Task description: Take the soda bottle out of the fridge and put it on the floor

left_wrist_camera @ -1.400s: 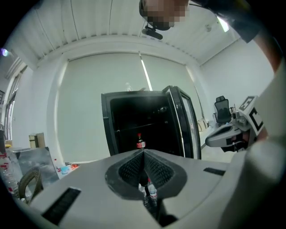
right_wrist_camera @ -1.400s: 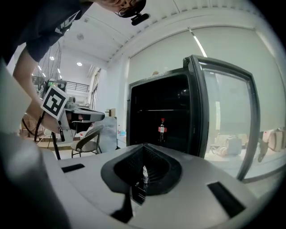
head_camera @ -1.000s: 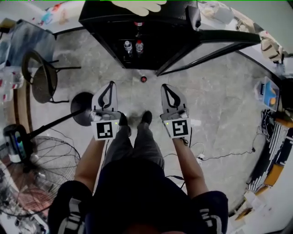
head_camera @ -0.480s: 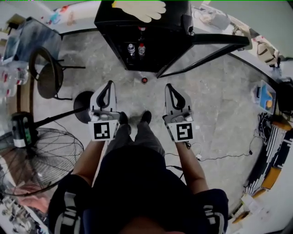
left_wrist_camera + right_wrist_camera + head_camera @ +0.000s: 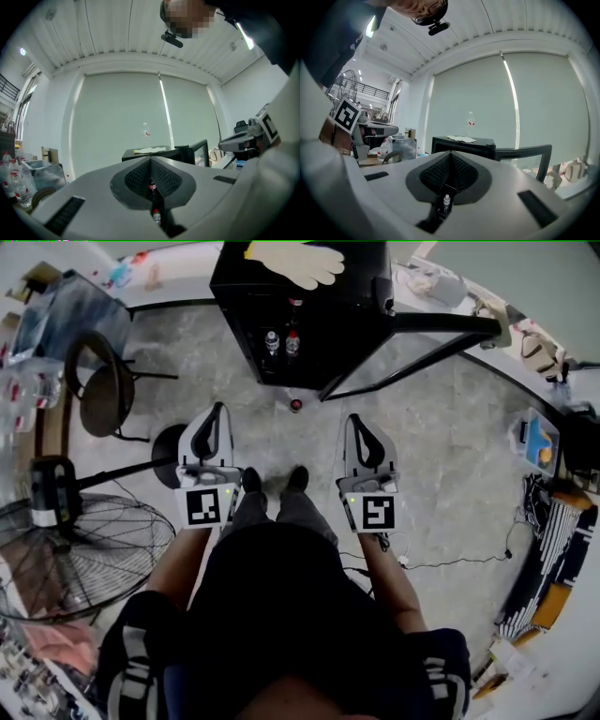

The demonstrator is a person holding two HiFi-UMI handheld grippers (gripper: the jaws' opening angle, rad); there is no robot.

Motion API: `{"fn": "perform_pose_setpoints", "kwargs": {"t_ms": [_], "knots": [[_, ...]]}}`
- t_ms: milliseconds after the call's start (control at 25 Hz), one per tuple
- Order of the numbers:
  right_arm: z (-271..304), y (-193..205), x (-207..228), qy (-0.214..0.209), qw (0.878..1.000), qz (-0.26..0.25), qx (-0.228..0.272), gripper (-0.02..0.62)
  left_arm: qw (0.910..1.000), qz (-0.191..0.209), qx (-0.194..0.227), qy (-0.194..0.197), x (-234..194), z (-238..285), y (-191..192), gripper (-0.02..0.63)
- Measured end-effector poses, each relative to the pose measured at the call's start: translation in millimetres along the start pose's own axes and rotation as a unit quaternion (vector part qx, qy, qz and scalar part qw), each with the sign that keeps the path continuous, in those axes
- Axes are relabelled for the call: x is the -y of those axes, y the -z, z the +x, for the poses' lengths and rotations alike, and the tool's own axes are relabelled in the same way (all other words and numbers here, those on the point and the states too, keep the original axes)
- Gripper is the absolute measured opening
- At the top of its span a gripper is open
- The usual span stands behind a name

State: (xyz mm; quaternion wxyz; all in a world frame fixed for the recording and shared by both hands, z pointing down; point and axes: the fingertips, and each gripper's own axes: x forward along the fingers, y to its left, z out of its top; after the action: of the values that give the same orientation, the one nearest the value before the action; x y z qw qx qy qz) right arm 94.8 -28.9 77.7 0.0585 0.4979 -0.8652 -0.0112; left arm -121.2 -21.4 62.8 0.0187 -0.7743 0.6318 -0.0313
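Note:
A small red-capped soda bottle (image 5: pixel 296 405) stands on the grey floor just in front of the open black fridge (image 5: pixel 356 306); the left gripper view shows it low through the jaw gap (image 5: pixel 156 215). Two more bottles (image 5: pixel 282 341) stand on a shelf inside the fridge. My left gripper (image 5: pixel 219 407) and right gripper (image 5: pixel 352 418) are held level side by side, pointing at the fridge, both shut and empty. The floor bottle lies ahead of them, between their lines. In the gripper views the left gripper (image 5: pixel 151 159) and the right gripper (image 5: pixel 451 153) have their tips together.
The fridge door (image 5: pixel 422 338) swings out to the right. A yellow cloth (image 5: pixel 295 259) and a clear bottle (image 5: pixel 146 132) sit on top of the fridge. At the left are a chair (image 5: pixel 98 395), a round stand base (image 5: pixel 169 444) and a fan (image 5: pixel 84 554). Cables (image 5: pixel 450 554) trail on the right.
Both grippers have risen toward the head camera, still shut and side by side. The person has straightened up. The bottle on the floor has not moved.

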Motion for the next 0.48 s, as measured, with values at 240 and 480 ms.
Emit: {"fn": "perform_pose_setpoints", "kwargs": {"t_ms": [240, 480], "knots": [[-0.4, -3.1, -5.9, 0.002, 1.0, -0.008, -0.016, 0.02, 0.9998, -0.002, 0.012, -0.016, -9.6, -2.9, -8.7, 0.025], [-2.2, -6.7, -3.8, 0.007, 1.0, -0.018, -0.016, 0.02, 0.9997, -0.001, 0.016, -0.02, -5.7, -4.2, -11.6, 0.025]]}}
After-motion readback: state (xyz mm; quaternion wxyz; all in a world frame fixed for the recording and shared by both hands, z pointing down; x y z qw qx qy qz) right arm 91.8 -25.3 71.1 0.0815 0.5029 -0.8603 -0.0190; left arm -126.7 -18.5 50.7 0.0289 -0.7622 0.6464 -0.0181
